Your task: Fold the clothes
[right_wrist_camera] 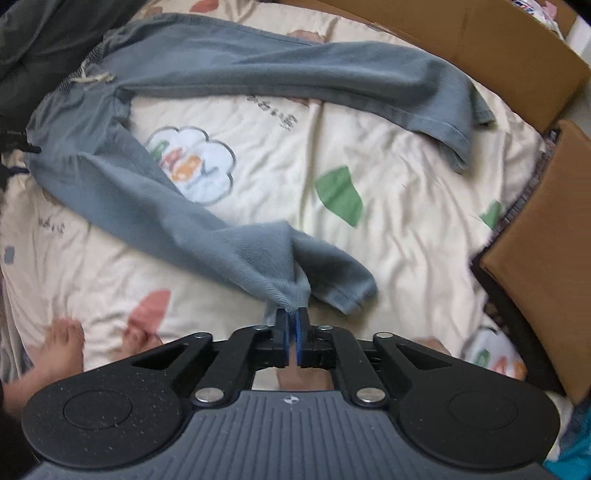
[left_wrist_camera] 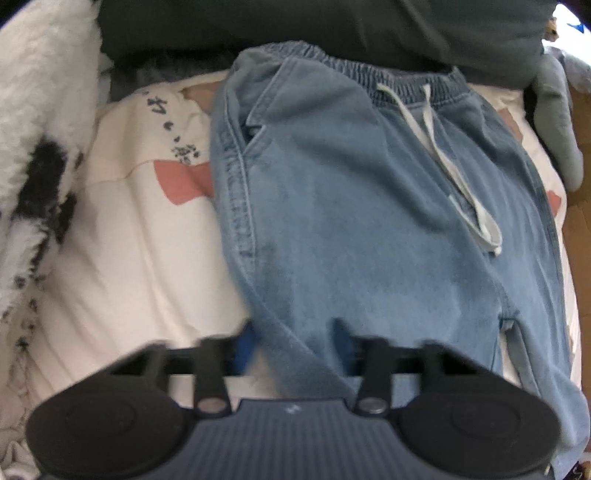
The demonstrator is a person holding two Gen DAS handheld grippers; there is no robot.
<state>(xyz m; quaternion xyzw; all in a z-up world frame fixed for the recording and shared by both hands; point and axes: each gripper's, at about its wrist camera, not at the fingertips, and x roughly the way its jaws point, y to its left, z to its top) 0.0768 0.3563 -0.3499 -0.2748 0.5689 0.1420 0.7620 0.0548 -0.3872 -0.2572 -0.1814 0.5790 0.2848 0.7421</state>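
Light blue jeans [left_wrist_camera: 351, 192] with an elastic waistband and a white drawstring [left_wrist_camera: 443, 147] lie flat on the cream printed bedsheet [left_wrist_camera: 140, 240]. My left gripper [left_wrist_camera: 293, 345] sits at their near edge. A fold of denim fills the gap between its blue pads [left_wrist_camera: 245, 347], which press on it from both sides. In the right wrist view, grey trousers [right_wrist_camera: 155, 199] are spread with the legs apart. My right gripper [right_wrist_camera: 292, 317] is shut on the bunched cuff of the near leg, lifting it slightly. The far leg [right_wrist_camera: 369, 77] lies flat.
A dark garment [left_wrist_camera: 295, 29] lies beyond the jeans' waistband, with a fluffy white-and-black blanket [left_wrist_camera: 37, 129] on the left. Brown padded bed boards [right_wrist_camera: 517, 48] border the sheet [right_wrist_camera: 406, 206] at the top and right. A person's bare feet [right_wrist_camera: 62, 347] stand at the lower left.
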